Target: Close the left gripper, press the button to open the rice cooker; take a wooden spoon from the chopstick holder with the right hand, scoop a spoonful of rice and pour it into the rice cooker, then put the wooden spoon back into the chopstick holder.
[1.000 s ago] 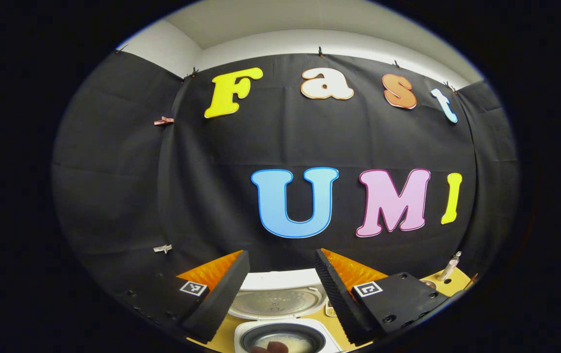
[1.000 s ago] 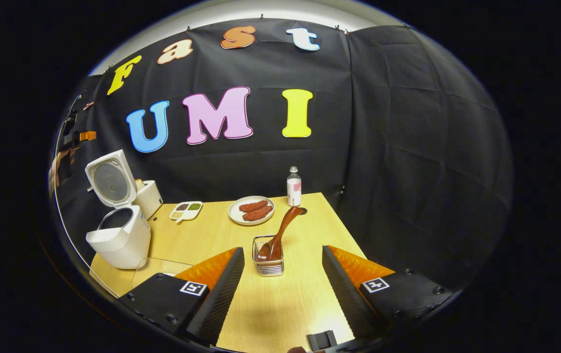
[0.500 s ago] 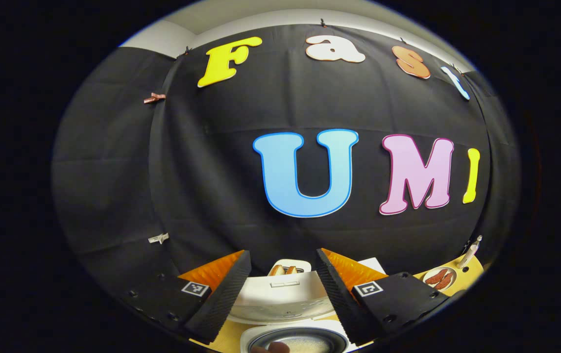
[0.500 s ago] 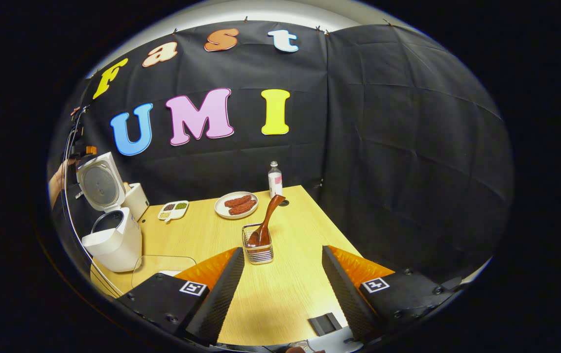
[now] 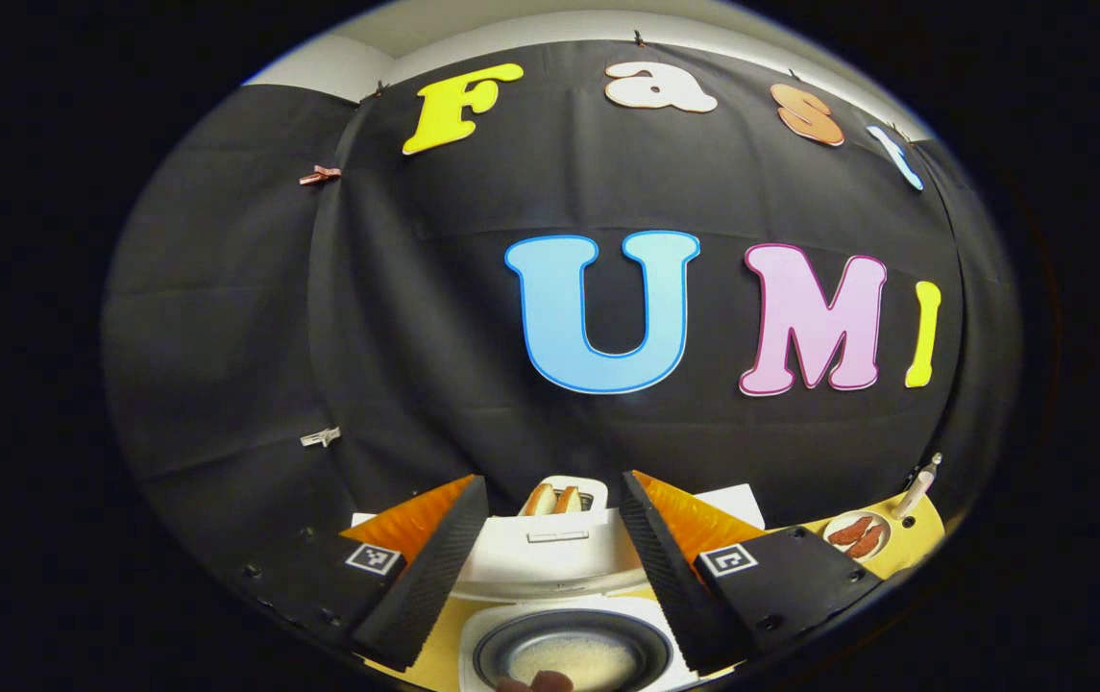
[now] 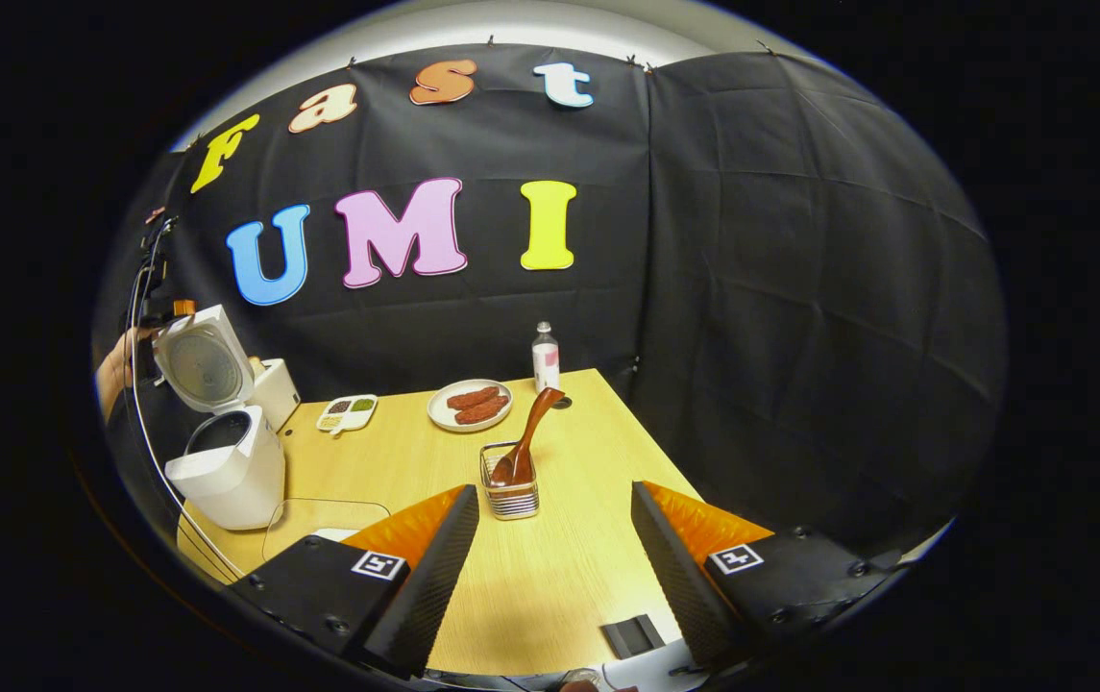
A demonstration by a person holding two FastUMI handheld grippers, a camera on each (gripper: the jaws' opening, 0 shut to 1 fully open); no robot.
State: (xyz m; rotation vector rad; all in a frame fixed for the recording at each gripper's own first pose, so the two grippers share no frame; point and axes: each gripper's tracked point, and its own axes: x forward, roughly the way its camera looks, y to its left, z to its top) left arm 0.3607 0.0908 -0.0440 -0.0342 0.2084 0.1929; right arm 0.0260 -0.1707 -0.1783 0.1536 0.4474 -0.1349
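black-cloth booth, wooden worktop point(image 6: 550, 577) | rice cooker point(image 6: 223, 471) lid up, looks like rice in the pot | wooden spoon point(image 6: 528, 442) sits in chopstick holder point(image 6: 509, 492) | left tool point(image 5: 550, 567), right tool point(image 6: 554, 567) both spread, empty | seemingly done

Black cloth point(image 6: 780, 288) hangs as the booth's wall on the far side and the right, creased in a grid of fold lines and clipped along its top edge. Above it runs a strip of pale wall point(image 5: 607, 24). The light wooden surface point(image 6: 550, 567) meets the cloth at its far and right edges, evenly lit from overhead
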